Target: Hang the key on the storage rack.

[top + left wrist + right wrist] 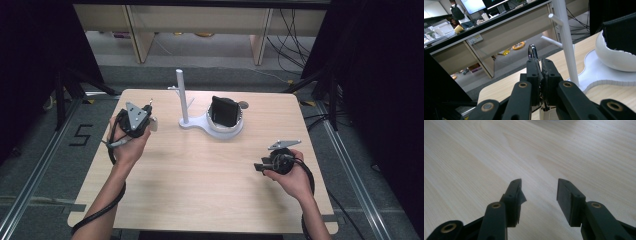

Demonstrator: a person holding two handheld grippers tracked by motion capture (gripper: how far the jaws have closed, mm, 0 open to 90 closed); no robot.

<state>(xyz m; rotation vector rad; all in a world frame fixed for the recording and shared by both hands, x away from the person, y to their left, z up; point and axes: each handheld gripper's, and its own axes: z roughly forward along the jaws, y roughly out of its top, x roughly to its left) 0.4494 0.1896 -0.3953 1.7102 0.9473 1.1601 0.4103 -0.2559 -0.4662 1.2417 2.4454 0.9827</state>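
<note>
Where the left gripper [540, 62] stands: jaws fully closed on a small metal loop [532, 51], which pokes out just past the tips; something white [153, 124] hangs beneath the gripper.
Loop's place: pinched between the left pads, short of the white stand [567, 45] ahead and to that gripper's right.
Risk, slip: the hold looks thin, on the loop's lower edge alone; a twist could likely turn it in the pads or drop it.
Risk, pegs: the stand's pegs [556, 20] are slim; a skewed approach may knock the post rather than thread the loop.
Risk, bowl: the white bowl [611, 57] with a black thing [621, 30] sits beyond the post; a wide swing could clip it.
Right gripper [539, 192]: jaws apart, nothing between them, low over the table [200, 185], well away from the left one.
Hard to make out: what the white piece is, and how it joins the loop.
Cut off: the post's top and the black thing's form.
</note>
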